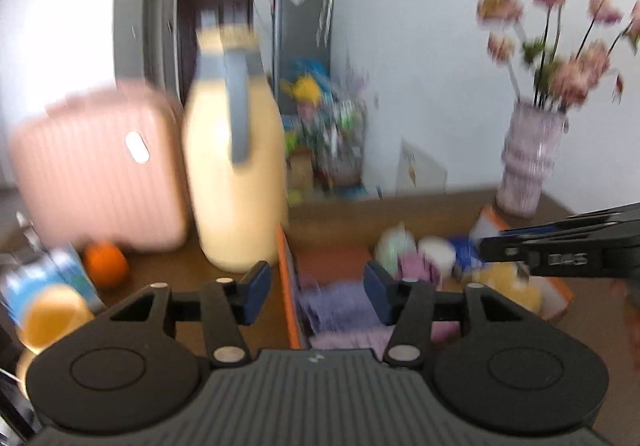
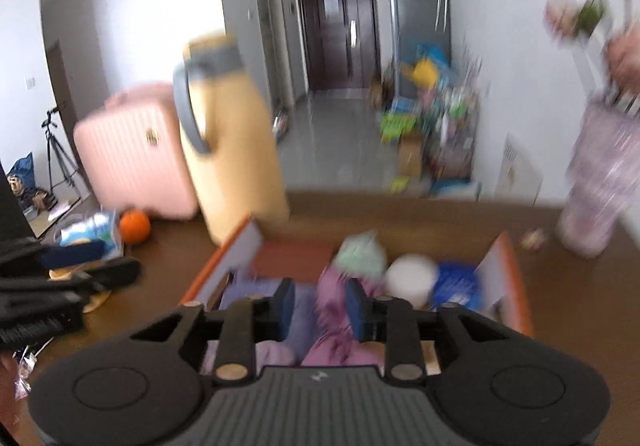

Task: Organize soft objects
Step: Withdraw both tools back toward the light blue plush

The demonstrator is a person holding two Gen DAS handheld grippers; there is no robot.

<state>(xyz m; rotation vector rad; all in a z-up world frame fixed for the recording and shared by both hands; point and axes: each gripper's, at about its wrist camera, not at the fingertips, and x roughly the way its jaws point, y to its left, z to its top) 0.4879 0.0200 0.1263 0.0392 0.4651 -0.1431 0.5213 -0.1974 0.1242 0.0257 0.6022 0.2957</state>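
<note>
Right wrist view: right gripper (image 2: 320,306) part-open, pink cloth (image 2: 334,322) between its pads; grip uncertain through blur. Left gripper (image 1: 316,296) spread wide, empty, above orange box (image 1: 286,266) of soft items on brown table (image 1: 420,211).

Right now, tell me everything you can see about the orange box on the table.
The orange box is an open, shallow carton, apparently cardboard, with orange outer walls and pale flaps folded outward. It sits flat on the brown table, beside the yellow bottle. Inside lie purple cloths, a mint bundle, a white roll and a blue packet.
</note>
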